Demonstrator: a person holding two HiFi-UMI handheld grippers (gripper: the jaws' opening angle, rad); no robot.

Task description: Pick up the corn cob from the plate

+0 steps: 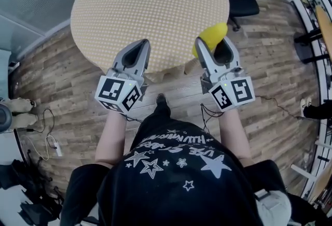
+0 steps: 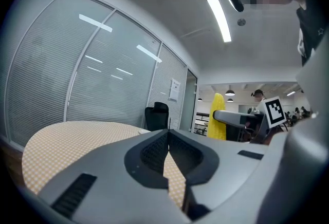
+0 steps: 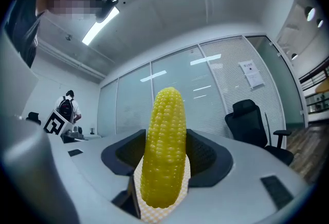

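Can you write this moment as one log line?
right gripper: shut on corn cob, cob upright | left gripper: shut, empty | table: under the cob

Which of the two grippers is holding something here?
The right gripper: its jaws clamp the yellow corn cob. The left gripper has its jaws closed together on nothing.

My head camera looks steeply down on the counter [image 1: 150, 7] from above its near edge. The left claw [image 1: 145, 43] and right claw [image 1: 213, 39] cameras ride close behind their jaws, facing low across that counter.
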